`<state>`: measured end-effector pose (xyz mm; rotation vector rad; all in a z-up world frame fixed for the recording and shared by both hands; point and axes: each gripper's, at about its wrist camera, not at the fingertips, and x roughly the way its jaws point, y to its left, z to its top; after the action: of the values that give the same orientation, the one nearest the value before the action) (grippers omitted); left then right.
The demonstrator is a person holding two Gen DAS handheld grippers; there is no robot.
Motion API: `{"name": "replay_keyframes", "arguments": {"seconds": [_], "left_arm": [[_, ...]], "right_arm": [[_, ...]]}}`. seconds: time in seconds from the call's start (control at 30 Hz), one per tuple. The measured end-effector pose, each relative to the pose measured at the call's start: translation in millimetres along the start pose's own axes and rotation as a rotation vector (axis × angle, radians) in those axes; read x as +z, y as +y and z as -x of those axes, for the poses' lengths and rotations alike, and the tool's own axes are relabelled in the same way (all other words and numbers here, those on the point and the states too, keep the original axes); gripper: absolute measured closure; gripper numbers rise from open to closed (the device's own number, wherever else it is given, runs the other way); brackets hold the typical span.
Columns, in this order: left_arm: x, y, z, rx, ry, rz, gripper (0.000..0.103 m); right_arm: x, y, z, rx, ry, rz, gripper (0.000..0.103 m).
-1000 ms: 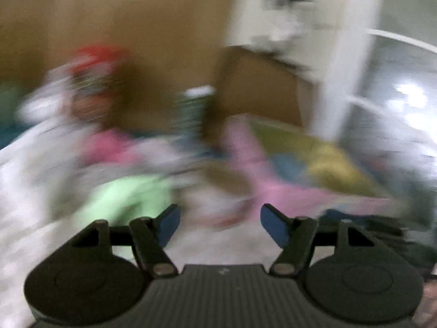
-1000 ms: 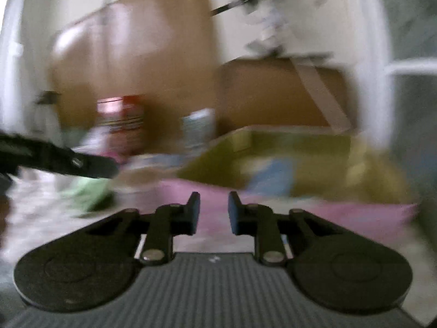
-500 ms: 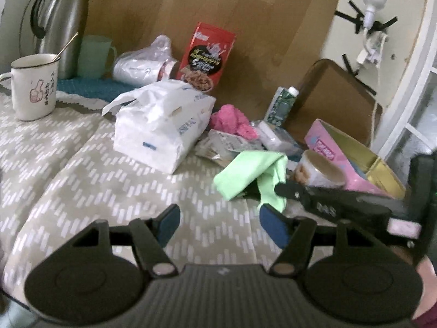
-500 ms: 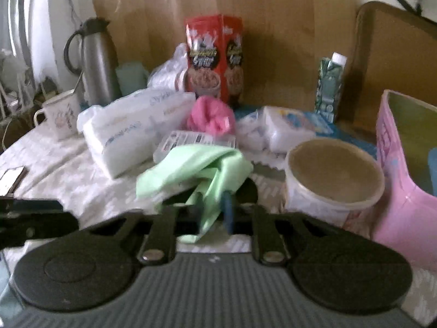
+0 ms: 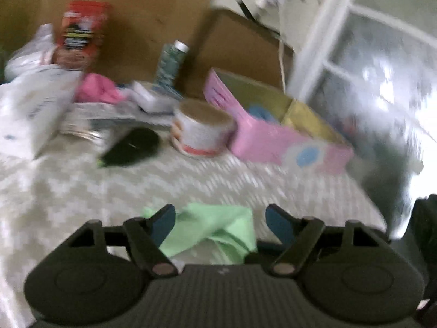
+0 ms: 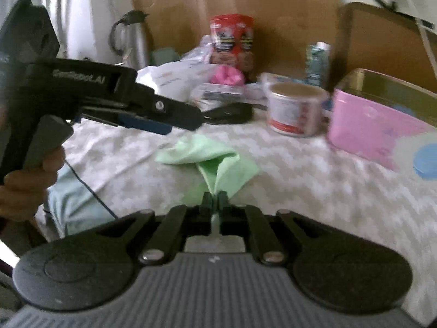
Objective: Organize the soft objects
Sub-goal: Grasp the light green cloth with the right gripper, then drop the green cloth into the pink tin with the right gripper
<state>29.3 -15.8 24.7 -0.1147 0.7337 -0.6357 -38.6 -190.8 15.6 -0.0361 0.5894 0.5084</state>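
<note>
Covering the whole table, a chevron-patterned cloth [image 6: 314, 188] is lying pale and flat under everything. Sitting at three o'clock from the centre of the right-wrist view, a pink box [image 6: 374, 128] is standing open beside a round tub [image 6: 295, 110] at about one o'clock. Standing at the far twelve o'clock edge, a red carton [image 6: 232, 41] is backing a pink fluffy bundle [image 6: 228, 75].

The left gripper [image 5: 220, 218] is hovering with its blue-padded jaws spread wide, gripping nothing. In the left-wrist view the green cloth [image 5: 215, 229] is showing between its fingers, at six o'clock, though whether they are touching it is unclear through the blur.

The right gripper [image 6: 214, 201] is pinching narrow, its jaws clamped on a corner of the green cloth [image 6: 215, 162], which is lying crumpled on the tablecloth near the front edge, well apart from the pink box.
</note>
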Motion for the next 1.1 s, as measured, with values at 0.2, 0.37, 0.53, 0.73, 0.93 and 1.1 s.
{"name": "replay_keyframes", "arguments": {"seconds": [0.2,0.37,0.53,0.73,0.93,1.1], "left_arm": [[-5.3,-12.7,-22.4,0.002,0.074,0.017,0.061],[15.2,-26.2,-29.3,-0.117,0.093,0.056,0.068],[64.3,-82.4,-54.1,-0.204,0.039,-0.064,0.068],[123.2,-147.2,-118.9,-0.265,-0.01,-0.131,0.063],[136.5,-164.1,-165.4,-0.162,-0.03,-0.079,0.015],[125.7,-146.7,-147.7,-0.163,-0.058,-0.073,0.014]], "right_arm": [[-7.0,-2.9,-5.2,0.006,-0.041,-0.014,0.065],[-6.9,-6.8,2.0,-0.027,-0.126,0.016,0.098],[8.0,-45.7,29.5,-0.173,-0.273,-0.058,0.098],[31.9,-115.3,53.5,-0.401,-0.388,-0.133,0.098],[48.9,-182.4,36.9,-0.62,-0.354,-0.23,0.093],[37.5,-210.4,38.4,-0.743,-0.345,-0.32,0.043]]}}
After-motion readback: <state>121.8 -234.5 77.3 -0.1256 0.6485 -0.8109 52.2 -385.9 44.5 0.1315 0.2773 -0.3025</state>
